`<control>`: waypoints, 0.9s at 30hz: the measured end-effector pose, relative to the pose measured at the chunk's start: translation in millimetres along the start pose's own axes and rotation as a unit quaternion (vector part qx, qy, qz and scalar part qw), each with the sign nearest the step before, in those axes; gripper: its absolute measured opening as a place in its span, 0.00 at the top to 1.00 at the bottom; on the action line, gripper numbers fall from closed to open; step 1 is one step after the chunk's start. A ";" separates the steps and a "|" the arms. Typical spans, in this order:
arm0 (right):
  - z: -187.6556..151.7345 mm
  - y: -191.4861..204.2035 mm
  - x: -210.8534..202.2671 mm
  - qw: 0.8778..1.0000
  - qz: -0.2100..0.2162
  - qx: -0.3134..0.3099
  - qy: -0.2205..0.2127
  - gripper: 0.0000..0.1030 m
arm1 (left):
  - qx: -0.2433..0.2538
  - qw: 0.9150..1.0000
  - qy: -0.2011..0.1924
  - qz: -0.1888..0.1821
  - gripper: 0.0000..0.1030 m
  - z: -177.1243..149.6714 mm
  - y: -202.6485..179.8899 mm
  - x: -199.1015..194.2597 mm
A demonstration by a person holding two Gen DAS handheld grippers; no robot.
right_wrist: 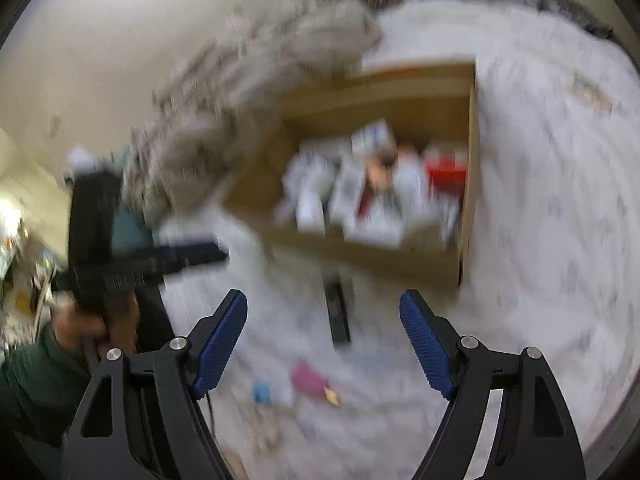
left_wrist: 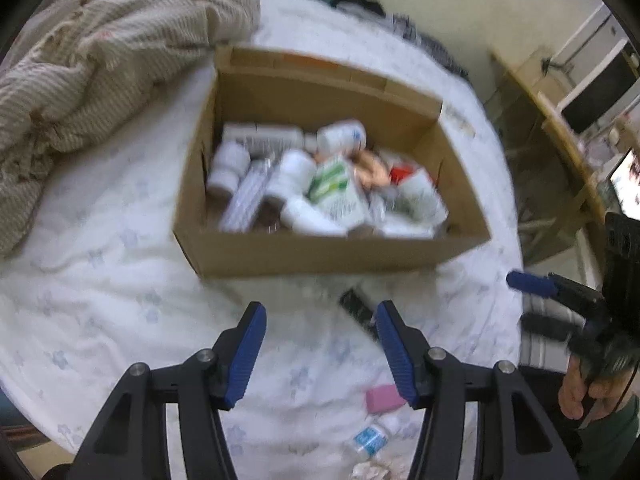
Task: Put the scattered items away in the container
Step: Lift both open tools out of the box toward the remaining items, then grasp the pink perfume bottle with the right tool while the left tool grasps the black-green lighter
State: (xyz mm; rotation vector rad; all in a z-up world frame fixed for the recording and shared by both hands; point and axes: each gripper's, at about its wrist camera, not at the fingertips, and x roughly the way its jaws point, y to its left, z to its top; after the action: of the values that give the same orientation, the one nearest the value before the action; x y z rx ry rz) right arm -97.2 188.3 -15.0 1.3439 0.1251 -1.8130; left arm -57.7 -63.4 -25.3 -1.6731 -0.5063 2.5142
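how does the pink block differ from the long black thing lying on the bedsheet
The small pink rectangular block is short and chunky; the long black flat bar is thin and stretched out. The pink block lies nearer the cameras, low in the left wrist view, while the black bar lies closer to the brown cardboard box. Both rest on the white flowered bedsheet, outside the box, and neither is held.

Left tool (left_wrist: pixel 320 312): black frame, two angled arms, each ending in a blue ribbed pad (left_wrist: pixel 245 354). Silver round screws (left_wrist: pixel 205 355) sit at the arm pivots. Right tool (right_wrist: pixel 323 300): same build, black arms, blue ribbed pads, silver screws (right_wrist: pixel 179 343). A thin black cable (right_wrist: pixel 211 412) runs at 7 o'clock beneath its left pad. The person wears a dark green sleeve (right_wrist: pixel 32 384).
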 end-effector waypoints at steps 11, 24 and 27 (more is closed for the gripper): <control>-64.6 51.8 96.0 0.969 -0.087 -0.179 0.147 0.23 | 0.004 0.999 0.023 0.049 0.44 -4.2 0.7 16.1; -53.5 76.3 135.9 0.957 -0.049 -0.215 0.188 0.37 | -0.006 0.998 0.028 0.057 0.44 -4.0 8.4 17.5; -61.8 81.5 141.8 0.949 -0.072 -0.243 0.187 0.37 | -0.006 0.998 0.028 0.057 0.44 -4.4 7.4 18.1</control>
State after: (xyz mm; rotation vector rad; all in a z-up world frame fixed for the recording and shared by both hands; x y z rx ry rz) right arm -4.9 89.6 -126.0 1.3169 0.8371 -1.4842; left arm -60.1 -65.0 -45.2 -1.8209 -0.4335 2.5376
